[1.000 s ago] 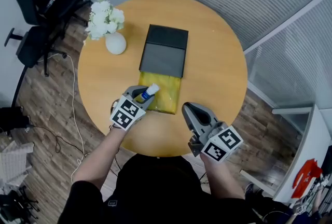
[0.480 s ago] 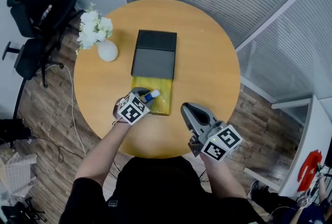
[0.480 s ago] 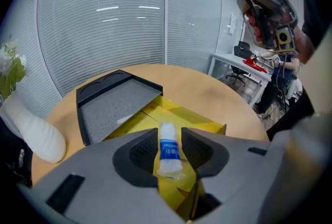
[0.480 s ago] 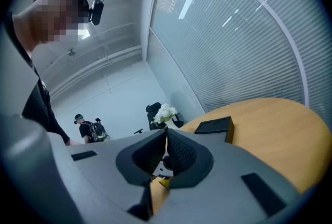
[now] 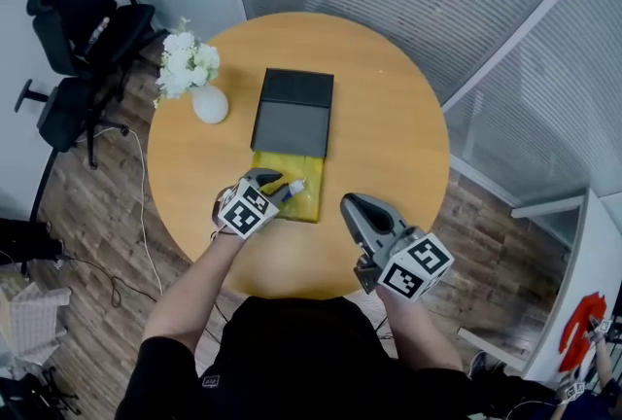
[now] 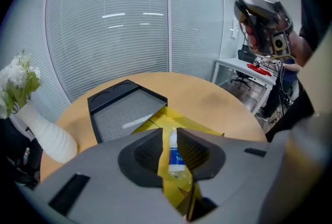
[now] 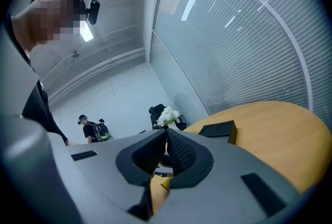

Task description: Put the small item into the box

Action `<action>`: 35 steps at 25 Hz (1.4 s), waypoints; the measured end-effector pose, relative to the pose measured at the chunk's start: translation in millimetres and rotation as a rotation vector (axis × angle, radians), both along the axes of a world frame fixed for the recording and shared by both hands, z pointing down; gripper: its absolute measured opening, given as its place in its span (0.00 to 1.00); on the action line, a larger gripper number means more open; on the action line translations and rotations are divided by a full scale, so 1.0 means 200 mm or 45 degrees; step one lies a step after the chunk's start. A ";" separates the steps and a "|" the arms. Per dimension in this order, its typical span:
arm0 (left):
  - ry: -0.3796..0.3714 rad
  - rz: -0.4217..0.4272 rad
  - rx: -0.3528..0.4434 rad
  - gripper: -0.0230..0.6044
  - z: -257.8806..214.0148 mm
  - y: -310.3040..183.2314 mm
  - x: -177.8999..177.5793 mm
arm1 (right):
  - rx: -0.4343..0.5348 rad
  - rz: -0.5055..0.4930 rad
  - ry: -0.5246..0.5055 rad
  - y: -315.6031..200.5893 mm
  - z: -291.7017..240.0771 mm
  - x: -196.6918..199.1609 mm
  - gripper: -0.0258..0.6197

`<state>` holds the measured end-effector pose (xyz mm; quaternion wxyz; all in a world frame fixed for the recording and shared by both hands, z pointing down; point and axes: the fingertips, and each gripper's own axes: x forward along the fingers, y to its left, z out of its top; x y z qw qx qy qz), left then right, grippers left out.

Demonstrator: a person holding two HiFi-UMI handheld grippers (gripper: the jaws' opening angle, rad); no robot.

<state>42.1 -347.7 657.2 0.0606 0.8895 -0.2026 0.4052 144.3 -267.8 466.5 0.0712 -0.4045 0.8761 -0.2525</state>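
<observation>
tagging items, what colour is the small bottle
The small bottle is white with a blue label, clearest in the left gripper view.

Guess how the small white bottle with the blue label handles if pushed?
Likely rolls: the small bottle looks round and seems to lie on its side on the yellow lining. Probably light, being tiny beside the black box. Its glossy surface may slip.

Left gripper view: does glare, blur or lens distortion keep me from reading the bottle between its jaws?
Left gripper view: heavy fisheye bends the glass wall and table, light strips reflect up top, but the bottle between the closing jaws of the left gripper is sharp. Head view: even light, faint shadows, the bottle tiny. Right gripper view: same fisheye, dark corners.
</observation>
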 end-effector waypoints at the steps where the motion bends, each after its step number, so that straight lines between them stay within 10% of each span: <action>1: 0.004 -0.011 0.020 0.17 -0.03 0.00 -0.01 | 0.011 -0.013 0.000 0.00 -0.02 -0.01 0.10; 16: 0.270 -0.227 0.187 0.06 -0.55 0.14 -0.17 | 0.158 -0.184 0.058 0.01 -0.23 -0.10 0.10; 22: 0.425 -0.239 0.427 0.06 -0.85 0.21 -0.26 | 0.184 -0.105 0.072 0.05 -0.29 -0.10 0.10; 28: 0.747 -0.409 0.417 0.06 -1.08 0.32 -0.50 | 0.197 -0.054 0.132 0.12 -0.33 -0.22 0.10; 35: 0.891 -0.317 0.473 0.06 -1.31 0.48 -0.64 | 0.228 -0.029 0.229 0.22 -0.37 -0.39 0.10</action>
